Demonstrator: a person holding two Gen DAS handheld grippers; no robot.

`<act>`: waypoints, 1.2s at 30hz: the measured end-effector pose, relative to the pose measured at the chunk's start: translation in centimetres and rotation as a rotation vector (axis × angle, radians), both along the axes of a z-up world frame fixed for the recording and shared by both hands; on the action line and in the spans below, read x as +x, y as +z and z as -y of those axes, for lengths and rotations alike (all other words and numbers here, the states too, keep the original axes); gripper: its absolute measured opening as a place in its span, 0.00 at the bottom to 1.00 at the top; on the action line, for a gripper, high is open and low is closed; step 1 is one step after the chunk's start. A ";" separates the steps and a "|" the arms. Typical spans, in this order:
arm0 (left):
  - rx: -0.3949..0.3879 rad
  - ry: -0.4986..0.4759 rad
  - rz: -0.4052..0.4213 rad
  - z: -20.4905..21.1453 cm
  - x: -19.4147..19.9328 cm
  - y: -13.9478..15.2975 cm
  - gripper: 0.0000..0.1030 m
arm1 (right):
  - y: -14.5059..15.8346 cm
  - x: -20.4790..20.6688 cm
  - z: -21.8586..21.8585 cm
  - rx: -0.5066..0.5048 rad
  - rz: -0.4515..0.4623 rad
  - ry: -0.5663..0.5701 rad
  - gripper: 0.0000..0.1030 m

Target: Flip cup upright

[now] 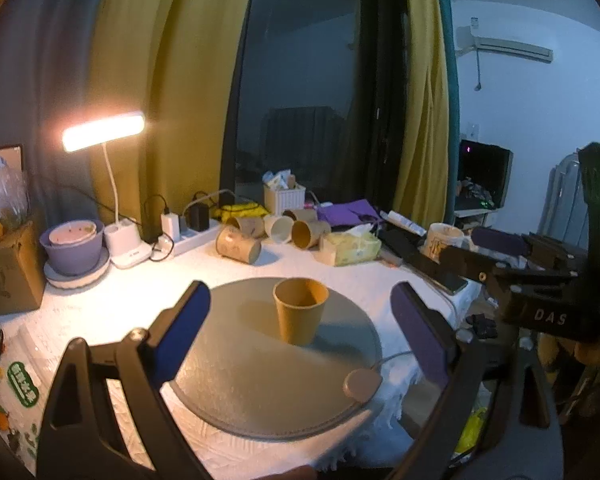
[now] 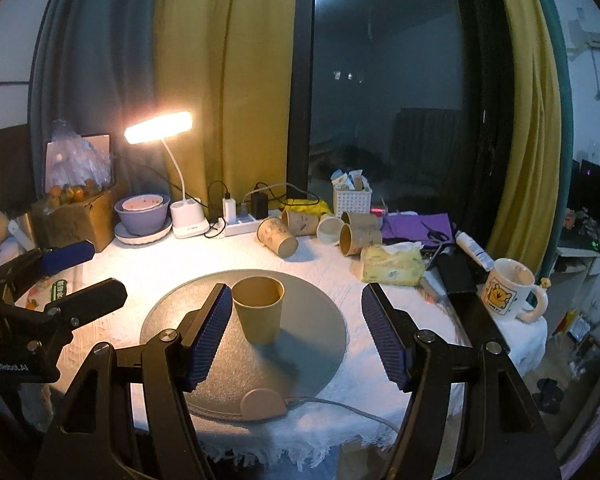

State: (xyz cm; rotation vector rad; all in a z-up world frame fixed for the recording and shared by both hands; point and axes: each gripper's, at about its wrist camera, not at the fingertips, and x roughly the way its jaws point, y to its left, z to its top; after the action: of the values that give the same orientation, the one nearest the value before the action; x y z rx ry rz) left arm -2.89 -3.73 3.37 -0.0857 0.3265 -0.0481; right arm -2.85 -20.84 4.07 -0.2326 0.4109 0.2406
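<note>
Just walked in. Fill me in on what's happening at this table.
A person holds a two-finger gripper in each hand over a round grey mat on a white-clothed table. A brown paper cup stands upright on the mat, mouth up. Nothing grips it: the right gripper is open with the cup close by its left finger, and the left gripper is open too, set back from the cup. Several other paper cups lie on their sides further back.

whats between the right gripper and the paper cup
Nothing: only bare grey mat lies between the open right gripper and the upright paper cup, shown in the right wrist view.
</note>
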 end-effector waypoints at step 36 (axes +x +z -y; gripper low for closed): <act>0.037 0.034 0.132 0.3 -2.5 2.6 0.92 | 2.8 -2.5 0.4 0.003 0.069 0.006 0.68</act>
State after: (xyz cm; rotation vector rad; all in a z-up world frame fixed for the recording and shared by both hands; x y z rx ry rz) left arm -5.34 -4.03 5.97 -0.0515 0.1941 -0.0140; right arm -5.37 -21.23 6.84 -0.2389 0.3413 0.2385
